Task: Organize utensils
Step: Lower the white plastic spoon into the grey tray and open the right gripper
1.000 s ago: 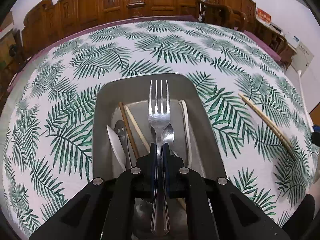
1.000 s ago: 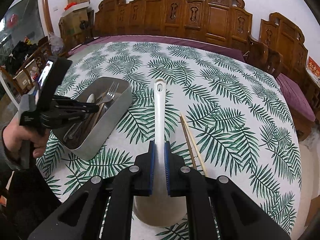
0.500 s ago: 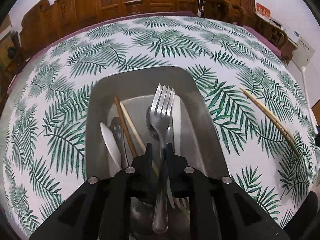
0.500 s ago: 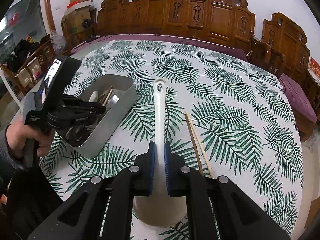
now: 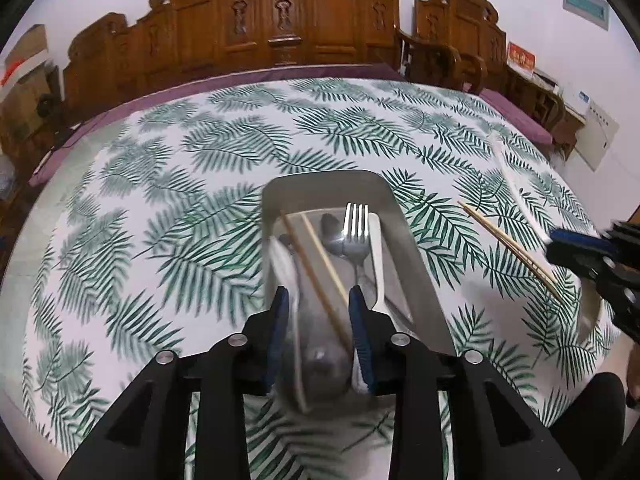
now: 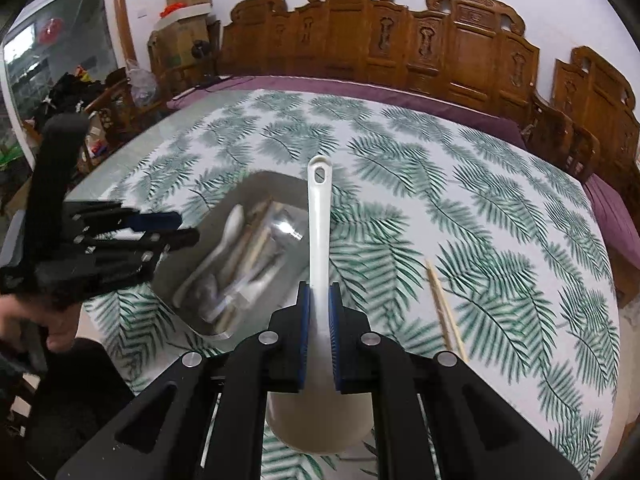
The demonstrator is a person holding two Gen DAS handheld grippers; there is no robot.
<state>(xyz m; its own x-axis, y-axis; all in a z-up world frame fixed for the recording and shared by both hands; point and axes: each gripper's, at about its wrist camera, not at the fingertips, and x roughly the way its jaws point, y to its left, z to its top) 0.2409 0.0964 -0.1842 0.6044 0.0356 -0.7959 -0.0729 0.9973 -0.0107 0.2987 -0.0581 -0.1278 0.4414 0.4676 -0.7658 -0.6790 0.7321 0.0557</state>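
A metal tray (image 5: 328, 184) on the leaf-print tablecloth holds a fork (image 5: 356, 232), wooden chopsticks (image 5: 316, 264) and white spoons. My left gripper (image 5: 318, 312) hovers over the tray's near end; its jaws are opening and grip nothing. In the right wrist view the left gripper (image 6: 186, 228) hangs at the tray's (image 6: 276, 188) left side. My right gripper (image 6: 319, 300) is shut on the handle of a white ladle (image 6: 319, 220), whose bowl sits below the fingers. The ladle's handle reaches over the tray's right rim.
A loose pair of chopsticks (image 6: 444, 308) lies on the cloth right of the ladle, also visible as chopsticks (image 5: 512, 248) right of the tray. Carved wooden chairs (image 6: 400, 40) ring the far side of the table. A person's hand (image 6: 60, 328) holds the left gripper.
The left gripper let go of the fork, which now lies in the tray, then opened and drew back and up. The right gripper carried the ladle left, closer to the tray.
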